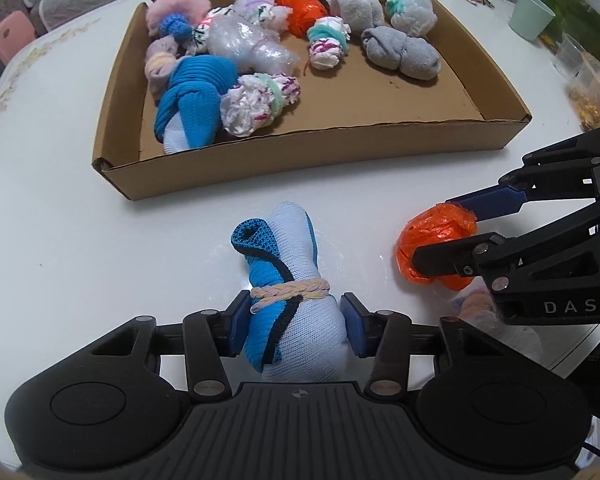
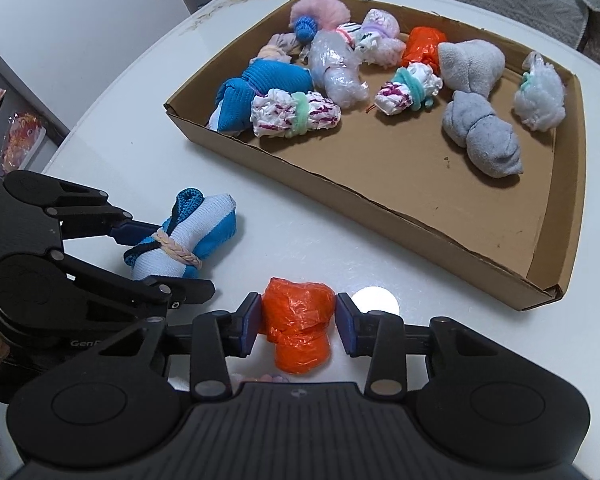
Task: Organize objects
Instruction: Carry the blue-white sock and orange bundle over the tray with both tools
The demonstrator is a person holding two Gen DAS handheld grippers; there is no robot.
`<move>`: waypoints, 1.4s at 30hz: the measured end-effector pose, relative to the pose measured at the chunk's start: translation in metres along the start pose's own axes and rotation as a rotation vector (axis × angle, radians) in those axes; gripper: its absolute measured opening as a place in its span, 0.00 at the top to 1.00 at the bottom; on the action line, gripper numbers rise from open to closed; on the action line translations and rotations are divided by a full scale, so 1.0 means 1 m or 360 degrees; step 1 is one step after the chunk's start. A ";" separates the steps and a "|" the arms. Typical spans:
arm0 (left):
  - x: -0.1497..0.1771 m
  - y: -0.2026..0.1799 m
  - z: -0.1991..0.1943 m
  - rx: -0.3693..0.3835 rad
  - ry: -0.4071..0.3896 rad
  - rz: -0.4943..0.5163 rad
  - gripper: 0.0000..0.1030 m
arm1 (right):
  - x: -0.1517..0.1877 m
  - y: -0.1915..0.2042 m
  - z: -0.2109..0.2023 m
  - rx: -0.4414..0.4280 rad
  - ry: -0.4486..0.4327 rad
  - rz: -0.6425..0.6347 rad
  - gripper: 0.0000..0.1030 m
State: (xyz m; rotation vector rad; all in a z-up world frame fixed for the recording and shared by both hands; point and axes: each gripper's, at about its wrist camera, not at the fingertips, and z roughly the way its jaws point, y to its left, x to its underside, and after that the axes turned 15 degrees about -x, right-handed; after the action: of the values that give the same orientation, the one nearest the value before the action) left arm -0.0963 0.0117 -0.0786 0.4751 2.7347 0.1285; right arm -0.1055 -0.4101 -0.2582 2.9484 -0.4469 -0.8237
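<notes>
A blue-and-white sock bundle, tied with a pale braided band, lies on the white table in front of a shallow cardboard box. My left gripper is shut on its near end, a pad pressing each side. To its right sits a crumpled orange plastic bag bundle. My right gripper is shut on it, one pad against each side. The box holds several rolled socks and tied plastic bags.
A green cup and clear plastic containers stand at the table's far right. A pale pink bundle lies under the right gripper. The box's near right part is bare cardboard. A pink stool is beyond the table.
</notes>
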 end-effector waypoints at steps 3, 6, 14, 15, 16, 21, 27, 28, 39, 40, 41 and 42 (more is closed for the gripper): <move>0.001 0.003 0.001 0.0001 -0.0001 -0.0017 0.48 | -0.001 0.003 0.004 0.0004 0.0016 -0.0022 0.65; 0.000 0.003 0.001 -0.0005 -0.0006 -0.0021 0.49 | -0.002 0.004 0.006 0.0001 0.0027 -0.0038 0.65; -0.003 0.004 -0.011 -0.0031 -0.0053 -0.0006 0.49 | -0.002 0.004 -0.001 -0.0017 0.0010 -0.0041 0.70; -0.005 0.004 -0.013 -0.0032 -0.0060 -0.0008 0.49 | -0.002 0.004 -0.004 -0.0021 -0.0006 -0.0039 0.70; -0.006 0.004 -0.016 -0.0035 -0.0070 -0.0007 0.49 | -0.003 0.003 -0.007 -0.0028 -0.0021 -0.0033 0.70; -0.015 0.001 -0.030 -0.0051 -0.0149 0.0024 0.49 | -0.004 -0.001 -0.026 -0.0021 -0.0104 -0.0019 0.70; -0.029 0.001 -0.043 -0.0025 -0.0224 0.0006 0.49 | -0.004 -0.013 -0.050 0.0032 -0.0216 0.0021 0.70; -0.032 0.002 -0.045 -0.0013 -0.0233 -0.0007 0.49 | -0.004 -0.016 -0.054 0.0038 -0.0240 0.0033 0.70; -0.082 -0.005 -0.056 0.0099 -0.0368 -0.0040 0.49 | -0.020 -0.034 -0.089 0.0079 -0.0558 0.0046 0.70; -0.086 -0.008 -0.055 0.0114 -0.0371 -0.0036 0.49 | -0.023 -0.036 -0.089 0.0081 -0.0565 0.0042 0.70; -0.090 -0.012 -0.053 0.0124 -0.0381 -0.0021 0.49 | -0.026 -0.039 -0.089 0.0083 -0.0571 0.0040 0.70; -0.094 -0.015 -0.051 0.0129 -0.0393 -0.0002 0.49 | -0.029 -0.041 -0.088 0.0084 -0.0578 0.0037 0.70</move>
State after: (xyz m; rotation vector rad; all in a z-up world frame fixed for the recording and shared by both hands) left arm -0.0373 -0.0363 -0.0020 0.4771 2.5046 -0.0394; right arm -0.0735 -0.3652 -0.1736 2.8325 -0.5245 -1.3712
